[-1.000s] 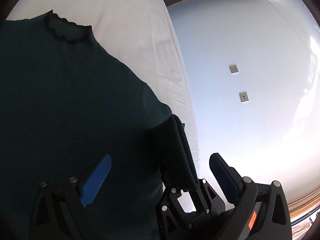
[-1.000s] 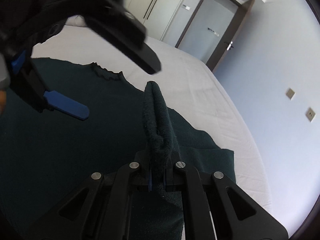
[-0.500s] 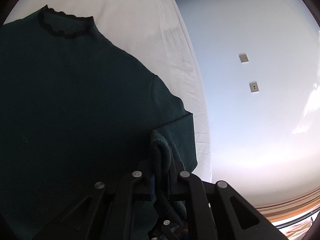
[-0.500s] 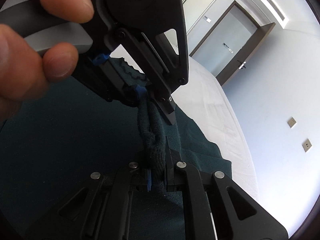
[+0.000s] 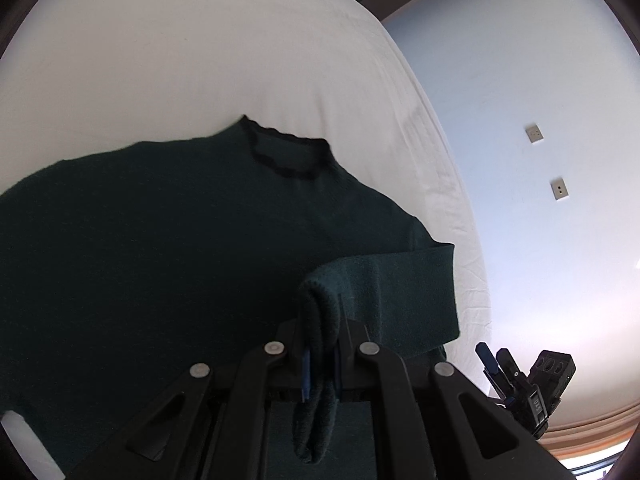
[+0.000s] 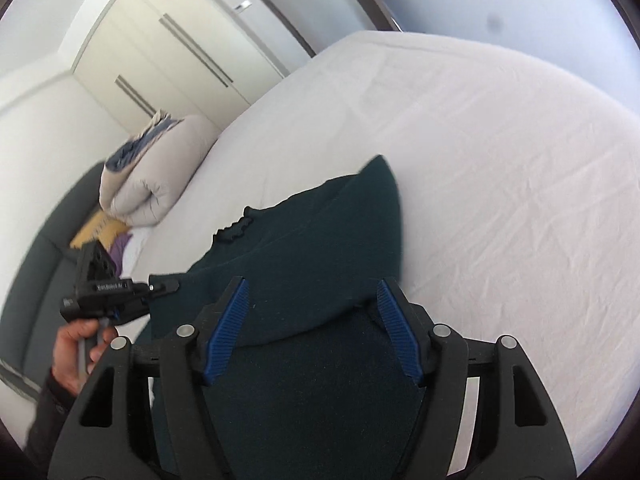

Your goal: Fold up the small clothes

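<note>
White bed [image 6: 500,200] bears sweater [image 5: 160,260]; rolled duvet [image 6: 156,176] beyond.

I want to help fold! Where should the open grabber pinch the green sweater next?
Probably the sweater's pointed outer edge, coming in from the bare sheet side. That edge lies loose and unpinned there, while the left gripper already pinches the sleeve. The right gripper hangs open above the cloth.

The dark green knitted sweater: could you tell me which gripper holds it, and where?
The left gripper pinches the dark green knitted sweater by its folded sleeve end; the right gripper is open, holding nothing.
</note>
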